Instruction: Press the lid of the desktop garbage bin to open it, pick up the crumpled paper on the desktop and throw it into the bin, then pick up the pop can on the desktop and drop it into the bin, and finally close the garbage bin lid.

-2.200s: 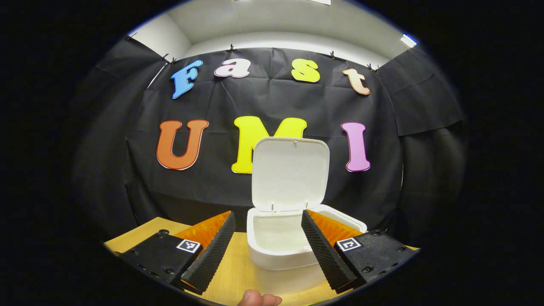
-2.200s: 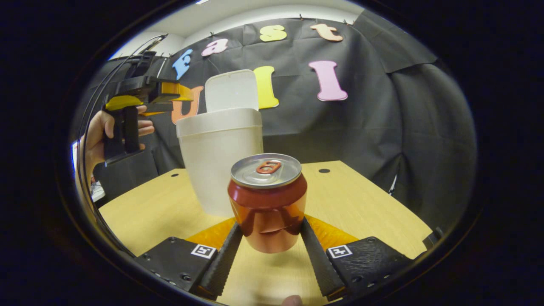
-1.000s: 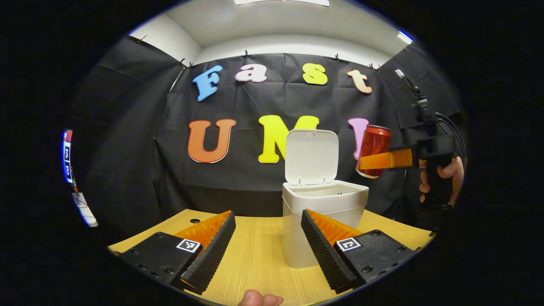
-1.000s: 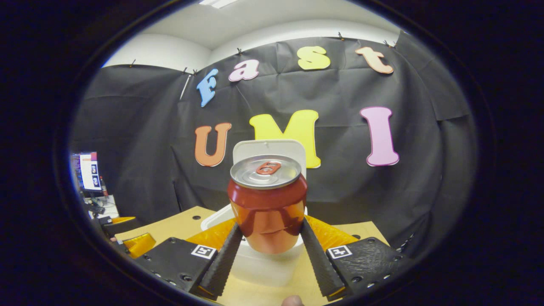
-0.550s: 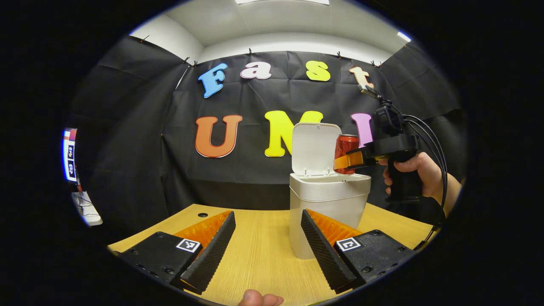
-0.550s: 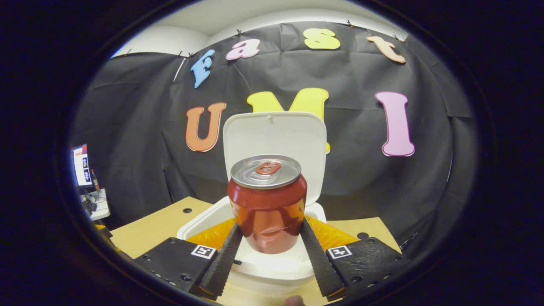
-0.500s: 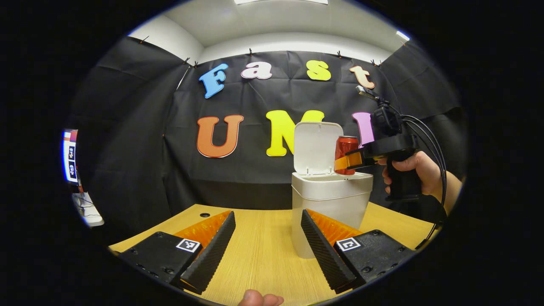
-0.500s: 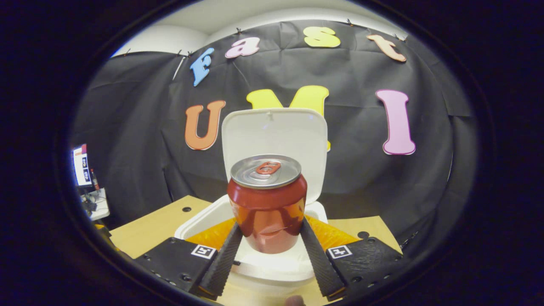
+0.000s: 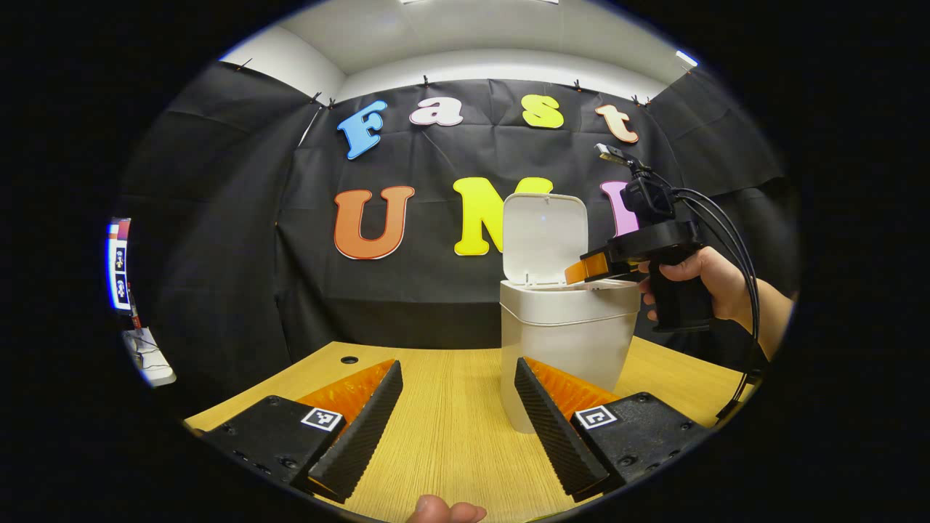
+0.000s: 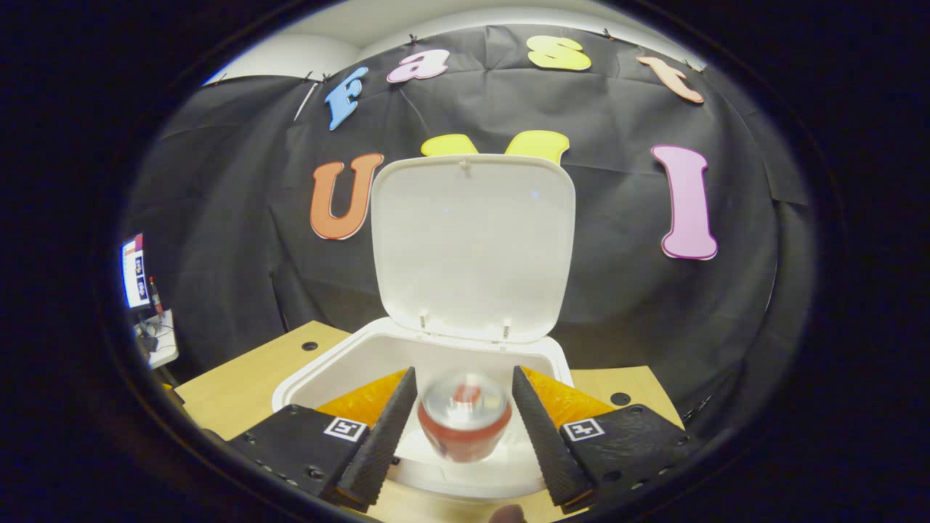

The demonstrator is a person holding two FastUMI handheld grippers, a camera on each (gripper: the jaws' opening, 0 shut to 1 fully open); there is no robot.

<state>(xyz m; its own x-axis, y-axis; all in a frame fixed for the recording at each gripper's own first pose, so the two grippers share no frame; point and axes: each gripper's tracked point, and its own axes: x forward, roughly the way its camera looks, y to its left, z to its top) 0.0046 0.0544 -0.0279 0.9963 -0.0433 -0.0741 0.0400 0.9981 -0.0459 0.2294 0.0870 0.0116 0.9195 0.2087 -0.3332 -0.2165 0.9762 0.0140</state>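
Observation:
The white desktop bin (image 9: 567,341) stands on the wooden table (image 9: 443,436) with its lid (image 9: 545,232) upright. Over the bin's mouth a hand (image 9: 697,272) holds my right gripper (image 9: 581,270). In the right gripper view, the red pop can (image 10: 463,418) is a blur dropping inside the bin's rim (image 10: 327,367), below and free of the fingers. My right gripper (image 10: 463,372) is open above it, in front of the raised lid (image 10: 472,247). My left gripper (image 9: 458,367) hovers open over the table with nothing in it, the bin just behind its right finger.
Black cloth walls close the booth behind and beside the bin. A lit screen (image 9: 116,265) stands off the table's left side. Small round holes (image 9: 349,359) mark the tabletop near its back edge. Cables hang from the right gripper's handle.
The right gripper lowered to the bin's mouth and let go of the can, which now falls into the bin. The left gripper has barely moved.

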